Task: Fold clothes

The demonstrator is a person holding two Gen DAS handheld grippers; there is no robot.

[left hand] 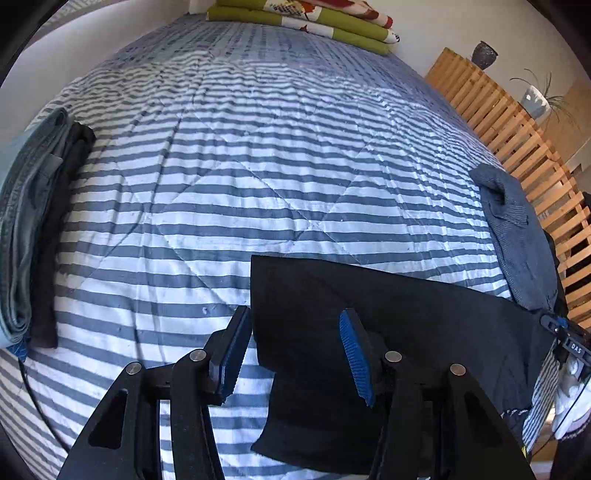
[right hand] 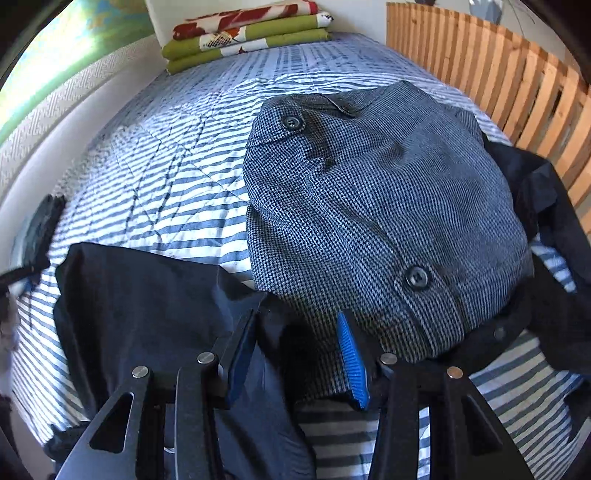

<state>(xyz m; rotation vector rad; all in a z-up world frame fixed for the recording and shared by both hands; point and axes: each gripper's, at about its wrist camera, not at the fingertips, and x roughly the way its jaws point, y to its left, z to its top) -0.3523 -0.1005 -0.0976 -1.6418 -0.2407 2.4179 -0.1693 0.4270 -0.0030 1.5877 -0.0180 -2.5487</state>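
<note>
On the left edge of the striped bed (left hand: 258,177) lies a folded pile (left hand: 33,221) of grey-blue and black clothes. At the far end sits a stack of green and red bedding (left hand: 314,18). The left gripper (left hand: 291,343) hangs over the near edge with its jaws open and nothing pinched; a corner of the black cloth (left hand: 424,314) lies under them. The black cloth is spread flat on the bed's near side. To its right is the checked blue shirt (right hand: 369,206), bunched up, lying partly on another dark garment (right hand: 546,206). The right gripper (right hand: 295,354) has open jaws over where cloth and shirt meet. A wooden slat rail (right hand: 498,74) runs along the right.
</note>
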